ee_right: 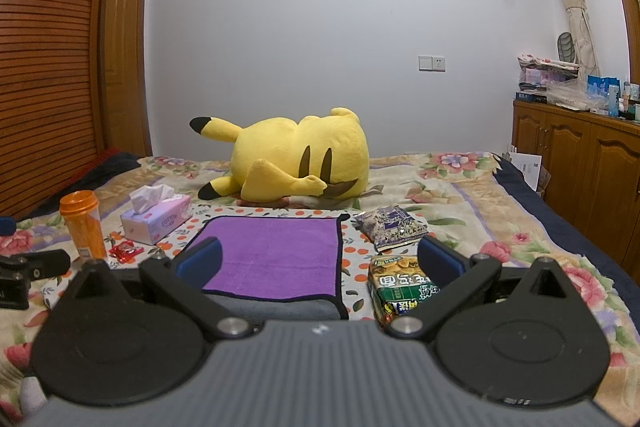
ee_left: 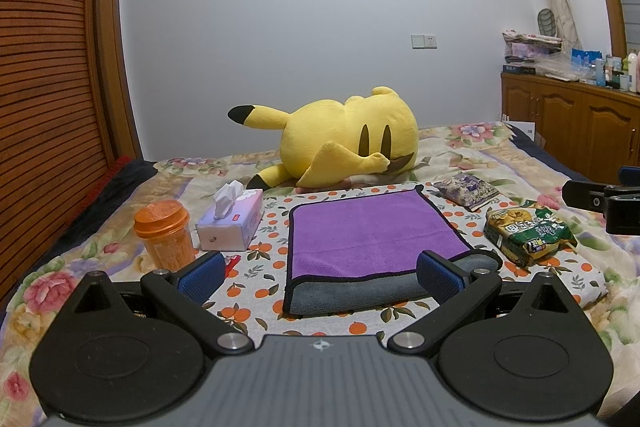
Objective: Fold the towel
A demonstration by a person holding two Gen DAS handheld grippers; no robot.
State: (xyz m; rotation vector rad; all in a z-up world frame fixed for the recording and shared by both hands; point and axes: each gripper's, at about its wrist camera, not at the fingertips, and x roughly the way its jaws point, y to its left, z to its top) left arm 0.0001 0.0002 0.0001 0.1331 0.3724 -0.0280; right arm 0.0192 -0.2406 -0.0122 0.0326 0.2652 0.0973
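A purple towel with a black hem lies folded on the orange-print cloth on the bed; its grey underside shows along the near edge. It also shows in the right wrist view. My left gripper is open and empty, just in front of the towel's near edge. My right gripper is open and empty, near the towel's near right part. The right gripper shows at the far right edge of the left wrist view; the left gripper shows at the left edge of the right wrist view.
An orange lidded cup and a tissue box stand left of the towel. A green snack bag and a purple snack bag lie to its right. A yellow plush toy lies behind. A small red wrapper lies near the cup.
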